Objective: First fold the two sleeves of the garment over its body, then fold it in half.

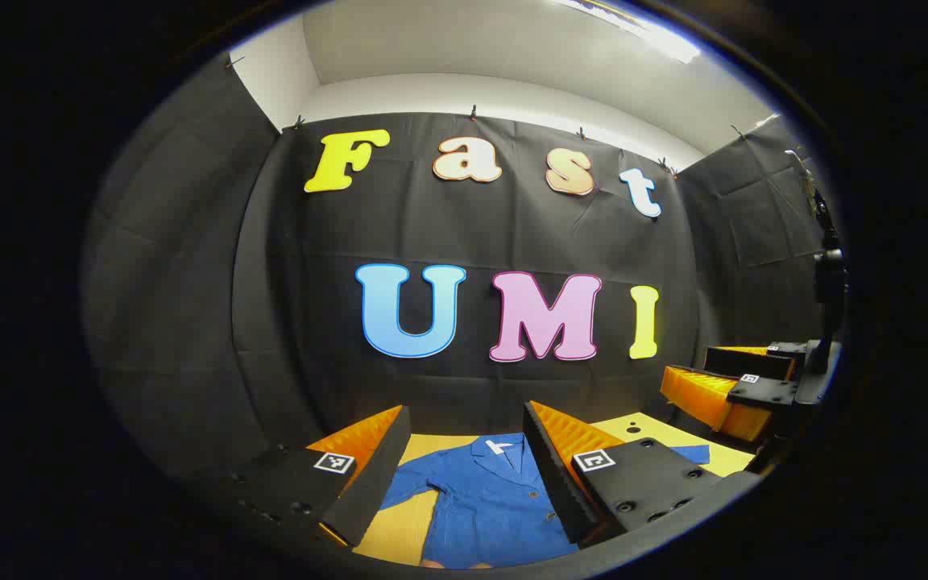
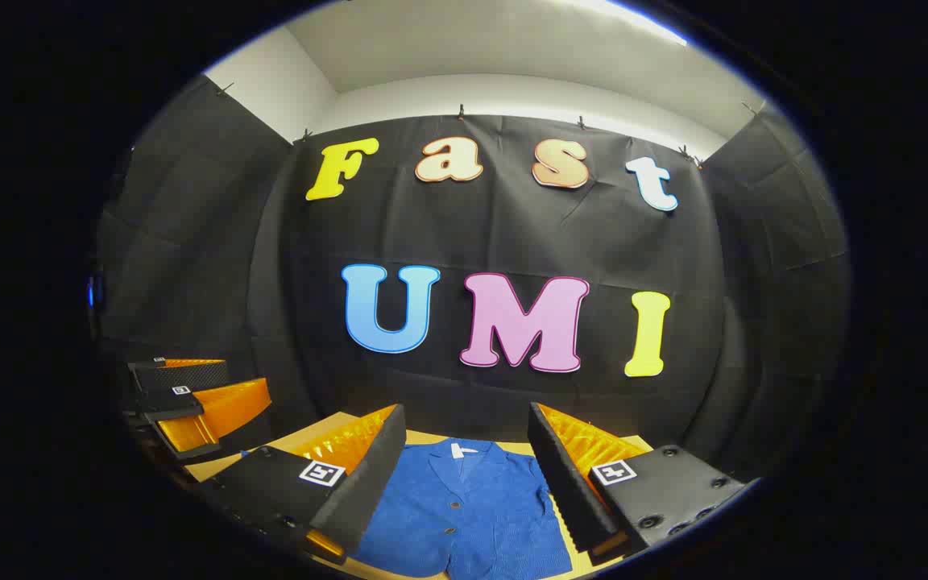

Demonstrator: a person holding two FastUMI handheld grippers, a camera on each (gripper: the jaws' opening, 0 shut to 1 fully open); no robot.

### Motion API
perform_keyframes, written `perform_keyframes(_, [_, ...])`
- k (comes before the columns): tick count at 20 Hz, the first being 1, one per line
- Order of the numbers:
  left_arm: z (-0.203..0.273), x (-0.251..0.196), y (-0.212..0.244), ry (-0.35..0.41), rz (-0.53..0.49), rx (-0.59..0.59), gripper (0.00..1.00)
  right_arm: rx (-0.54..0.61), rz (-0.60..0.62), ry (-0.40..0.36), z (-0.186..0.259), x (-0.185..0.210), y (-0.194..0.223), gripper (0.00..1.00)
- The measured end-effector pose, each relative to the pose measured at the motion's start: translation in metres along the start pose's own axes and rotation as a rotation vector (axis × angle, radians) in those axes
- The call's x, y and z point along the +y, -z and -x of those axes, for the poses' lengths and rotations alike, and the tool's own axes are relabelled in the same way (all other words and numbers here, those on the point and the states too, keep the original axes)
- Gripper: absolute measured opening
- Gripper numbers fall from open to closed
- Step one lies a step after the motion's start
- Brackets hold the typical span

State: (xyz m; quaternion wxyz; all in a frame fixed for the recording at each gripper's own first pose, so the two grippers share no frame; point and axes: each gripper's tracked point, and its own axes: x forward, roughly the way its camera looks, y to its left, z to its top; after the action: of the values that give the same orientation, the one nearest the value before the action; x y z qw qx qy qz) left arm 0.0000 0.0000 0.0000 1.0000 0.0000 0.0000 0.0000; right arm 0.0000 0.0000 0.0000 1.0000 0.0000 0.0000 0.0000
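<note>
Low centre of both views, the blue shirt (image 1: 488, 499) lies flat on the yellow table (image 1: 408, 532), collar away from you. Your left gripper (image 1: 464, 475) and right gripper (image 2: 464, 475) hover released above; left sleeve (image 1: 412, 483) sits nearer your left.

open air above the jacket (image 1: 488, 499), table (image 1: 408, 524) margins bare

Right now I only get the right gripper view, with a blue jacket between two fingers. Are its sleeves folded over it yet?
Observer: No. One sleeve lies spread flat on the yellow table.
Operator: And the second one?
Observer: The other sleeve's end lies flat on the table too, on the far side of the jacket.
Operator: Is my gripper touching anything?
Observer: No. The right gripper hangs open, apart from the jacket.
</note>
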Motion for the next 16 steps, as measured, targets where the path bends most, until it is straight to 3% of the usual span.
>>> perform_keyframes(16, [-0.001,-0.024,-0.009,0.06,-0.006,-0.035,0.81,-0.003,0.033,0.001,0.003,-0.004,-0.003,0.92])
